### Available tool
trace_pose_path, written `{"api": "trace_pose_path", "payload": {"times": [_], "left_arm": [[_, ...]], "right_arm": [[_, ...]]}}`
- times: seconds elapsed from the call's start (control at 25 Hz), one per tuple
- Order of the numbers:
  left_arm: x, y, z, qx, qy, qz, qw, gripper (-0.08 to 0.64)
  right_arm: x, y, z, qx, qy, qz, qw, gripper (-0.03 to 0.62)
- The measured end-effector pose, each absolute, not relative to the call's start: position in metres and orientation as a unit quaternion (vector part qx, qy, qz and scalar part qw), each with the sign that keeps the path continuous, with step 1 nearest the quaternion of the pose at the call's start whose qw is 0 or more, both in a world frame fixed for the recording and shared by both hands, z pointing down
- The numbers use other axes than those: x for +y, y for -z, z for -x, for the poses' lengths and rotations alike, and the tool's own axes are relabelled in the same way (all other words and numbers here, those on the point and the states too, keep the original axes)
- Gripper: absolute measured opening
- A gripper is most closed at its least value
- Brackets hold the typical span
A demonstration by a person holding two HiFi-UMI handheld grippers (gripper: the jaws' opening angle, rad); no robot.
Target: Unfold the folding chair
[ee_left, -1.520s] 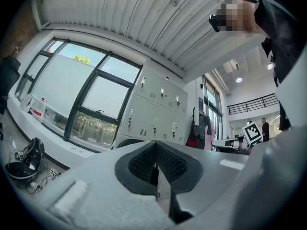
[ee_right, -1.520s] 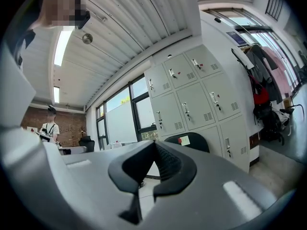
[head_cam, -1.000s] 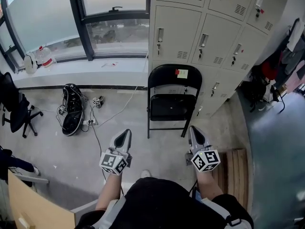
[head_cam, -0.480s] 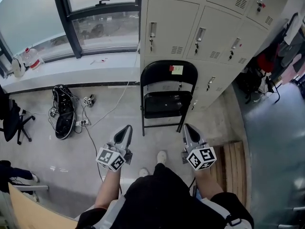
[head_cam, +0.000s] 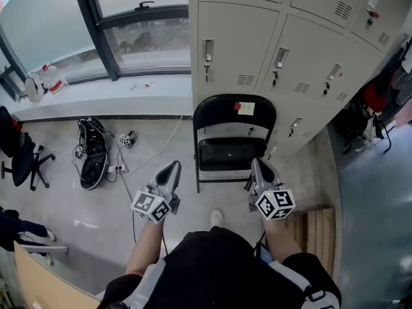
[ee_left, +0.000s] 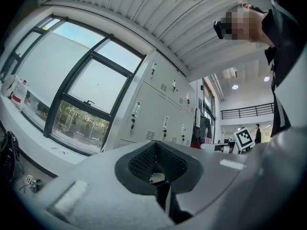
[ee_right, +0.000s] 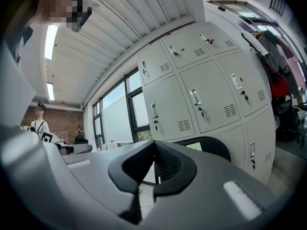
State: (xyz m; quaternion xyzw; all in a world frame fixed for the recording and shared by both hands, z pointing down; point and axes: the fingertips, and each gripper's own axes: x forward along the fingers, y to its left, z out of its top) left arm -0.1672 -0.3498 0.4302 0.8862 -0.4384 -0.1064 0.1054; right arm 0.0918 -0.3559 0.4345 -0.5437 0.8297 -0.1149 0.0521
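Folding chair [head_cam: 233, 137] stands straight ahead of you on the floor [head_cam: 77, 205], upright, with its back against the lockers [head_cam: 238, 50]. Its seat looks tipped, so I judge it is not fully opened yet. Your right hand-held gripper [head_cam: 257, 162] is the nearer one: its tip is just beside the right front corner of the seat, but I cannot tell if it touches. Your left hand-held gripper [head_cam: 174, 165] is to the left of the chair frame, apart from it. Both forearms reach forward and both point about level toward the chair. The jaws of each are fully together and hold nothing.
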Motion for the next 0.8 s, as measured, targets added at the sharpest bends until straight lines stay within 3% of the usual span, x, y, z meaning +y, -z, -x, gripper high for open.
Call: {"api": "trace_pose_path", "payload": {"times": [0.8], "left_arm": [[-0.472, -0.477, 0.112, -0.439, 0.017, -0.893, 0.098, 0.0]], "right_arm": [[-0.47, -0.504, -0.13, 0.81, 0.224, 0.541, 0.03, 0.003]]}}
